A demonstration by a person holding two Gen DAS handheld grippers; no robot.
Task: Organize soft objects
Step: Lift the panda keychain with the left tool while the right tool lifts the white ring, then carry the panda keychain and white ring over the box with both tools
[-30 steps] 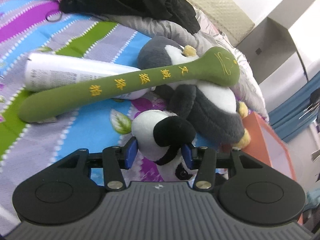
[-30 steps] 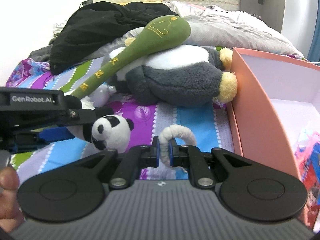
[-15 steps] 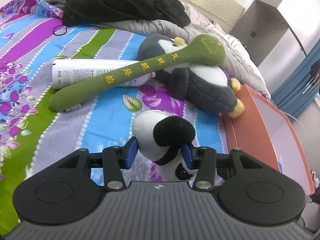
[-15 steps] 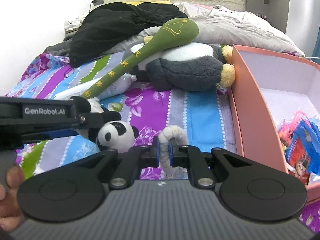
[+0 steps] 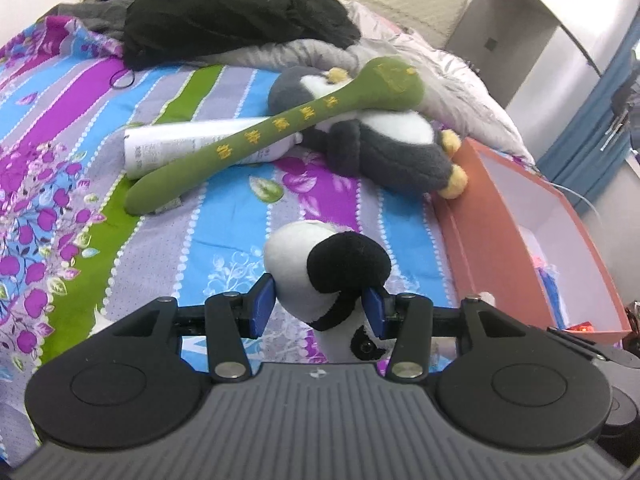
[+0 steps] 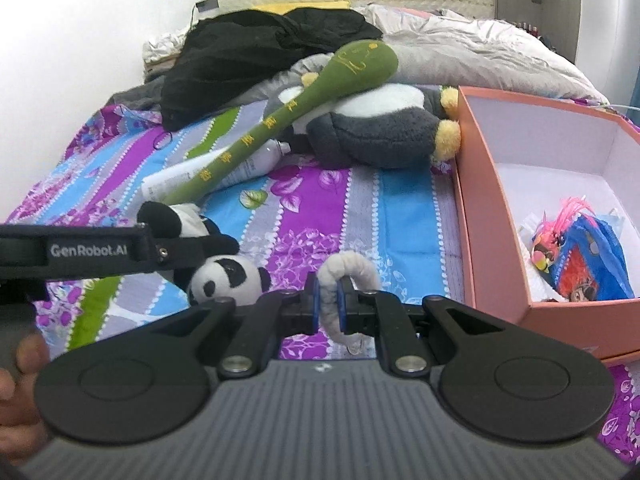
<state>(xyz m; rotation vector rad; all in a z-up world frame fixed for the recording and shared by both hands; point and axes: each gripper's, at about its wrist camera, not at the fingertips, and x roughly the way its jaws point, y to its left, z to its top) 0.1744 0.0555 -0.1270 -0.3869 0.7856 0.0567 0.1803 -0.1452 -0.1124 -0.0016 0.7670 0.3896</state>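
Both grippers clamp plush: left gripper (image 5: 318, 306) panda (image 5: 324, 276), right gripper (image 6: 328, 306) ring (image 6: 350, 270).

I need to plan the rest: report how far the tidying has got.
Done: one colourful toy lies in the box. In hand: left gripper grips the panda; right gripper pinches a fuzzy ring. Left: the penguin and green mallet lie on the bed.

On the bed (image 6: 404, 216) the long plush stick (image 6: 296, 116) lies across the tube (image 6: 208, 172) and the big plush penguin (image 6: 380, 128), the box (image 6: 480, 208) stands right of them, and clothes (image 6: 260, 56) lie behind.
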